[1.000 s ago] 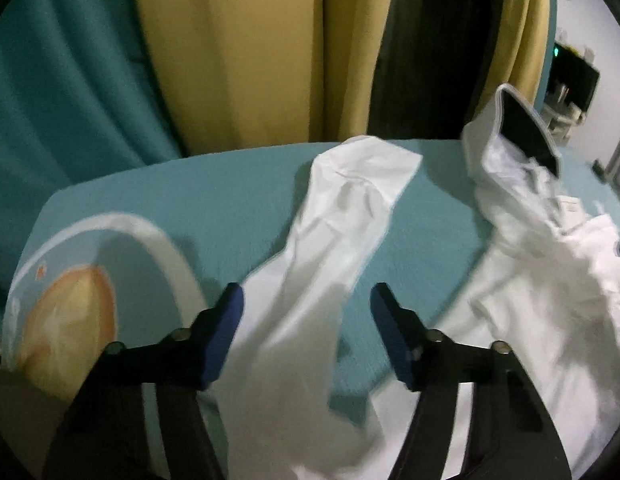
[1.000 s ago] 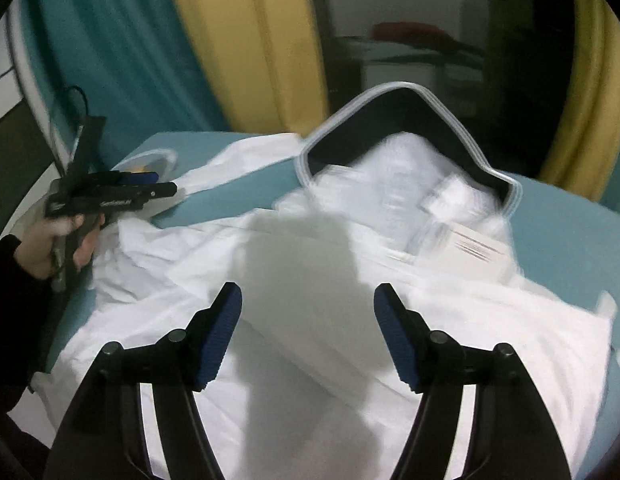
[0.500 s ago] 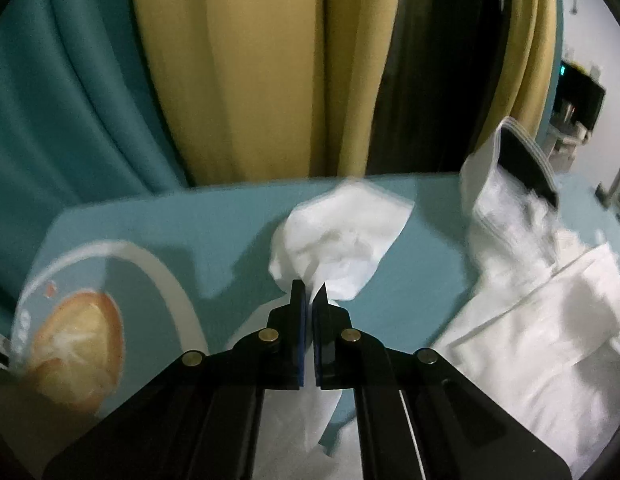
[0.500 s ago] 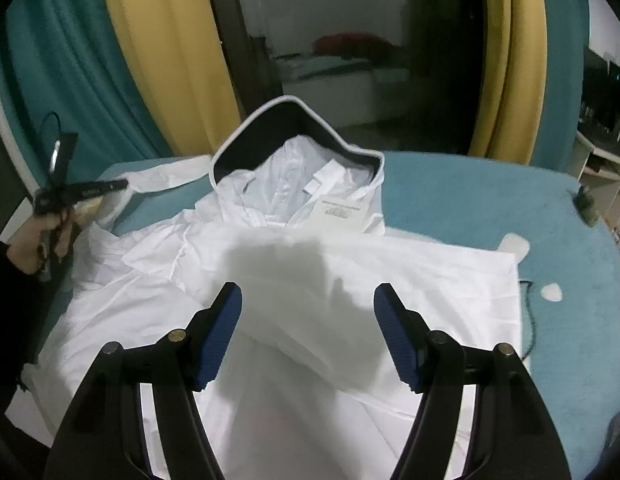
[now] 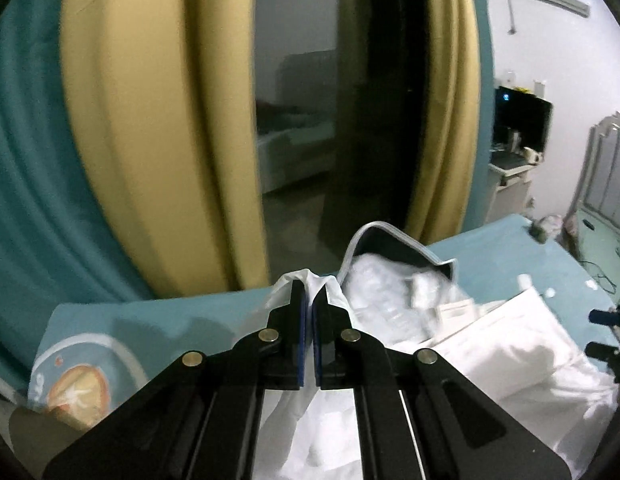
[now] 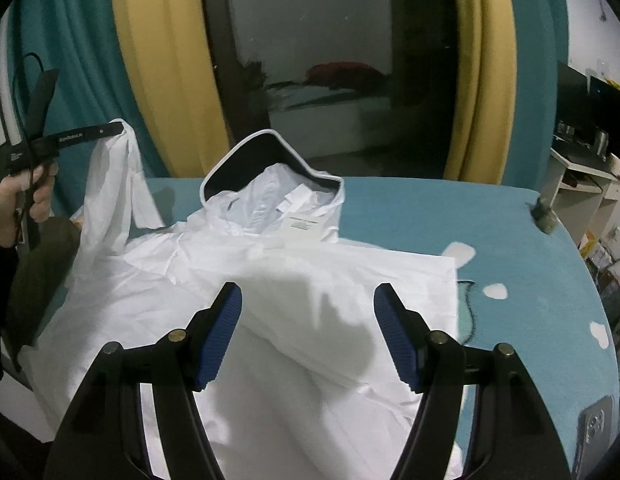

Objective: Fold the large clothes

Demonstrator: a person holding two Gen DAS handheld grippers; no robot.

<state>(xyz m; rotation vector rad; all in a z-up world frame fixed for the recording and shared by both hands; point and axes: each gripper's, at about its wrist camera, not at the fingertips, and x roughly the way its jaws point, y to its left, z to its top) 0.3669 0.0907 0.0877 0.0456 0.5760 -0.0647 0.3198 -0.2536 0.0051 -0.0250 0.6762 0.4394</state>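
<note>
A bed (image 6: 450,216) with a teal cover fills the lower part of both views, backed by yellow and teal curtains (image 5: 149,140) drawn apart around a dark window (image 6: 330,80) that mirrors the room. A white hooded garment (image 6: 310,300) lies spread over the bed, its dark-lined hood (image 6: 265,156) propped up at 12 o'clock of the body. In the left wrist view the left gripper (image 5: 309,292) has its blue-padded fingers (image 5: 301,340) closed on a white sleeve (image 5: 334,292), whose cloth bunches out above the tips; the black frame hides how much cloth lies between the pads, and the hood and labels behind are blurred. The right wrist view shows what that camera cannot: the sleeve (image 6: 113,192) lifted clear of the bed at 10 o'clock, hanging in a long drape from the left gripper (image 6: 119,128), with the person's hand (image 6: 17,204) on the handle, partly cut off by the picture's edge. The right gripper (image 6: 307,336) hovers over the garment's body with its fingers (image 6: 219,340) wide apart, holding nothing; whether they touch the cloth cannot be told. In the left view it appears only as dark tips (image 5: 608,332) at 3 o'clock. A phone (image 6: 596,432) lies on the cover at 4 o'clock in the right view, half cut off, and a dark cable (image 6: 468,312) runs beside the garment's edge. A round orange print (image 5: 77,392) on the cover shows only in the left view.
</note>
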